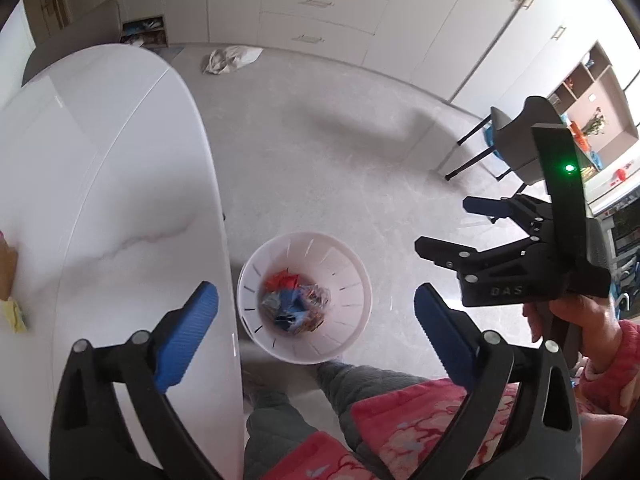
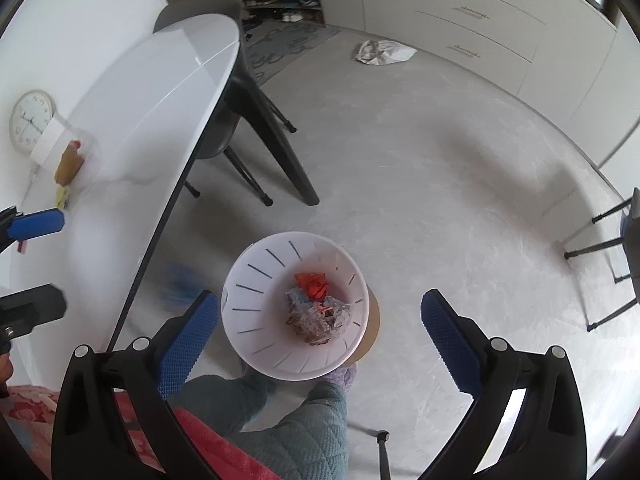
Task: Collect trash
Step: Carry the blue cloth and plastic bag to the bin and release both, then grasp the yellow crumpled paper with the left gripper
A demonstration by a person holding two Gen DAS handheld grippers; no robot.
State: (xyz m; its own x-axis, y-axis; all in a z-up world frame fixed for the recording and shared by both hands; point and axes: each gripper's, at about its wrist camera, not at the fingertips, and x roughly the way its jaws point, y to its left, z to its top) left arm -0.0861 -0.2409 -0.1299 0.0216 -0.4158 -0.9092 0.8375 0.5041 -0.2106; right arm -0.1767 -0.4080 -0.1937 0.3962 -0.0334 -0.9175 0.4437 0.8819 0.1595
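A white slotted trash bin stands on the floor by the table edge; it also shows in the right wrist view. It holds crumpled wrappers, red, blue and clear. My left gripper is open and empty above the bin. My right gripper is open and empty, also above the bin; it shows in the left wrist view at the right. A yellow scrap and a brown item lie on the white table.
A dark chair is tucked under the table. Another chair stands at the right. A crumpled white bag lies on the floor by the cabinets. The person's legs are below the bin. A clock is beyond the table.
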